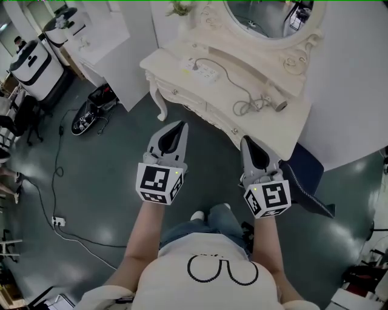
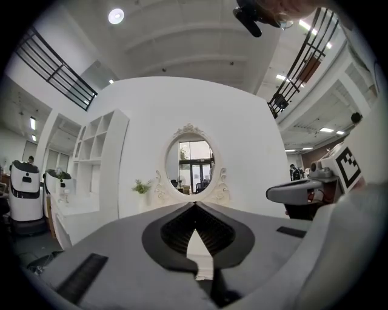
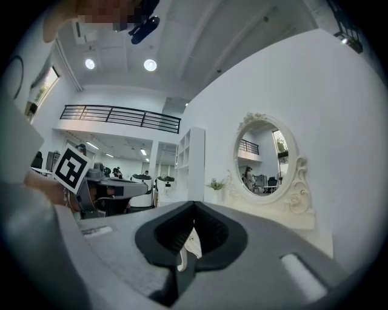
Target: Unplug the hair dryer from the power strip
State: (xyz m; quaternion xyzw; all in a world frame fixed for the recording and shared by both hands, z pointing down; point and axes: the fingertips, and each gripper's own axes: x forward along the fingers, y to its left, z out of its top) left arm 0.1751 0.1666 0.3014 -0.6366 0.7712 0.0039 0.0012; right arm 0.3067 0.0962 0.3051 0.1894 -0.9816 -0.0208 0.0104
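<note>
The cream dressing table (image 1: pixel 209 112) with its oval mirror (image 1: pixel 267 15) stood at about 12 o'clock from me, well apart from both grippers, so I judged this was the approach and no unplugging had begun.

On the tabletop (image 1: pixel 167 60) the hair dryer (image 1: pixel 276 101) lay toward the right end, at roughly 1 o'clock from the right gripper (image 1: pixel 247 140). Its grey cable (image 1: pixel 232 77) ran to the white power strip (image 1: pixel 204 71), which sat at about 12 o'clock from the left gripper (image 1: pixel 180 125). The plug looked seated near the strip's left end, though it was too small for me to be sure.

Both grippers pointed level at the table. The left jaws were pressed together with nothing between them, and the right jaws met at their tips, also empty.

Next I would need to close in on the strip and part the jaws. One gripper should probably steady the strip while the other takes the plug body rather than the cable.
</note>
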